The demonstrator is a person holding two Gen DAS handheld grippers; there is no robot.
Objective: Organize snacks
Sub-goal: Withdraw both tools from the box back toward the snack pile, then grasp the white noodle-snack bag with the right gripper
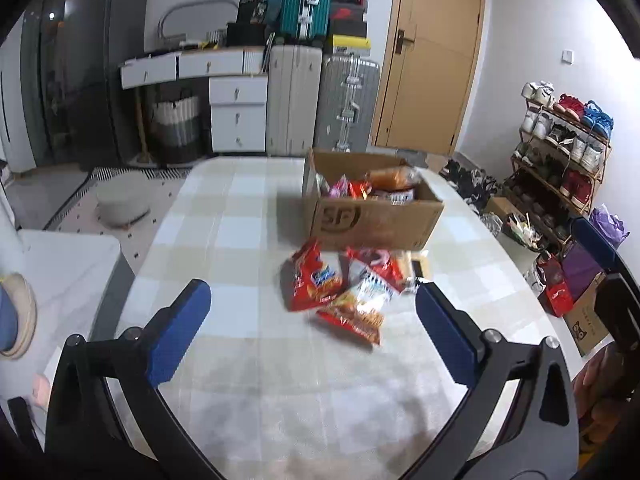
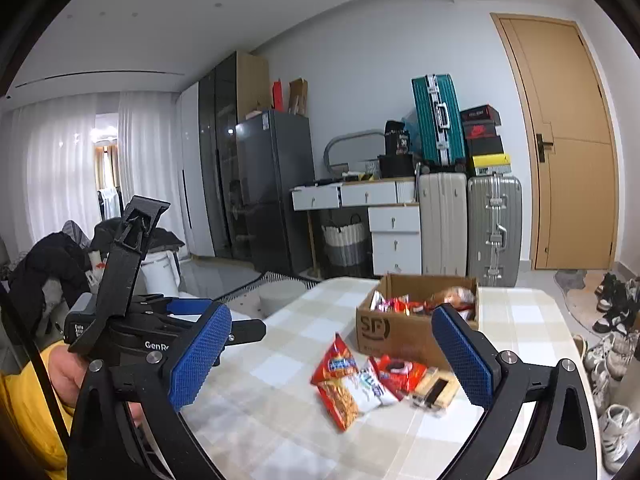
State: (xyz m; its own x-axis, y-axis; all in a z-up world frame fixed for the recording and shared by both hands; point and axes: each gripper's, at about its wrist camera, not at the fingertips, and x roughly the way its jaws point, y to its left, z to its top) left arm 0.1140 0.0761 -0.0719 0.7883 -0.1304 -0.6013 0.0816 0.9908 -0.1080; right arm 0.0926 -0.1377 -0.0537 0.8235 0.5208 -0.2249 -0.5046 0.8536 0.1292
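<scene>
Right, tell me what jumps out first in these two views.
A loose heap of bright red snack packets lies on the checked table, just in front of an open cardboard box already holding more snacks. Nearer the camera, both tools' blue pads stand wide apart and empty: left tool, right tool.

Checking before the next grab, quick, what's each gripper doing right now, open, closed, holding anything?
Left gripper: open wide, holding nothing.
Right gripper: open wide, holding nothing.
</scene>
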